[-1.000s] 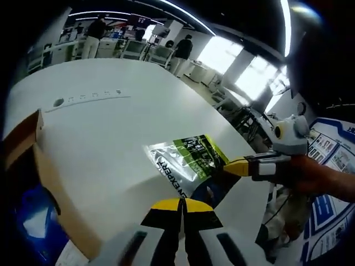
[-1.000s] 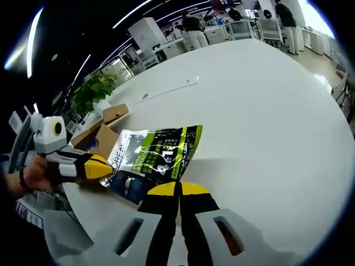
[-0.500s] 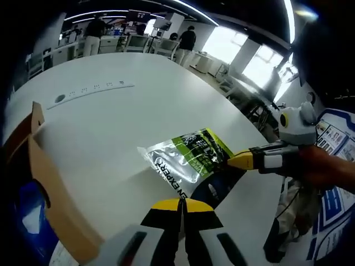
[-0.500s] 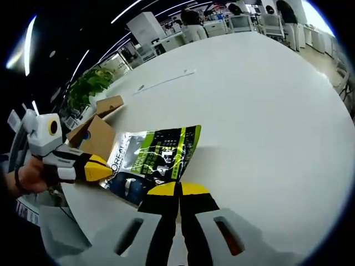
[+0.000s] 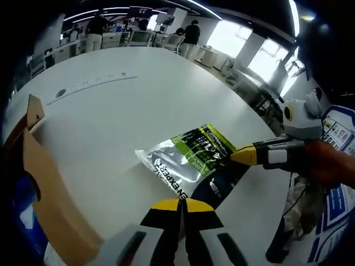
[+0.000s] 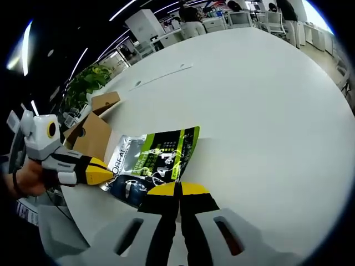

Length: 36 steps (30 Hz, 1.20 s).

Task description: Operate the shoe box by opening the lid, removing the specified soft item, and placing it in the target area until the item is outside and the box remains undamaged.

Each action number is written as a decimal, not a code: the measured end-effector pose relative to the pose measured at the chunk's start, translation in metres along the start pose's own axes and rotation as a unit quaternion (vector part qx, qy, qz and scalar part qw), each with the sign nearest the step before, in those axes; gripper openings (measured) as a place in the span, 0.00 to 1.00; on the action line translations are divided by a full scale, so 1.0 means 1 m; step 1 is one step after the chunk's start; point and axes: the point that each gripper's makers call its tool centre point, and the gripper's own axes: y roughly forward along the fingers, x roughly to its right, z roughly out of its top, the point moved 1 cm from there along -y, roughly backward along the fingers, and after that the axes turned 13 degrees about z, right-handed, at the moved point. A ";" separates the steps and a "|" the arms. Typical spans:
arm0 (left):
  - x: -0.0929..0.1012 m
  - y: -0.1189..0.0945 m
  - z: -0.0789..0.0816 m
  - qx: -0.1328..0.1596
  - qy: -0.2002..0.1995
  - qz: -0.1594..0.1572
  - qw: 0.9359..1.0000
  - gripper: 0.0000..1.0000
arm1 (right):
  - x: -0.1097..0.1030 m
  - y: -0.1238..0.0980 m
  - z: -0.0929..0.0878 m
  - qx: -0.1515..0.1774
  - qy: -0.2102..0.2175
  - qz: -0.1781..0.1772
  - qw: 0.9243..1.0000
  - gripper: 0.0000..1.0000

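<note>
Two claws frame the green-and-silver pouch point(image 5: 191, 163), which lies flat on the white bench point(image 5: 111, 122), already outside the open cardboard shoe box point(image 5: 41, 183) at my left. My right claw point(image 6: 178, 191) has its jaws pressed together, tips at or over the pouch's dark lower end; I cannot tell whether they pinch it. My left claw point(image 5: 180, 206) is likewise closed on nothing, just short of the pouch. If the pouch is still pinched, I judge the best move is to part the jaws gently and lift straight off, so it doesn't drag, keeping my left claw well apart from the box's flap.
</note>
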 end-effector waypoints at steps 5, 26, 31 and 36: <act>-0.003 0.003 0.000 -0.003 0.000 0.008 1.000 0.01 | 0.000 0.002 -0.003 -0.004 0.001 0.001 1.000 0.00; -0.011 0.014 -0.005 -0.017 0.006 0.039 0.999 0.03 | 0.008 0.010 -0.007 -0.016 0.004 -0.002 1.000 0.00; -0.016 0.014 -0.006 -0.017 0.005 0.050 0.999 0.06 | 0.013 0.012 -0.006 -0.016 0.004 -0.006 1.000 0.00; -0.018 0.013 -0.007 -0.018 0.005 0.054 0.998 0.07 | 0.014 0.012 -0.005 -0.014 0.004 -0.007 1.000 0.02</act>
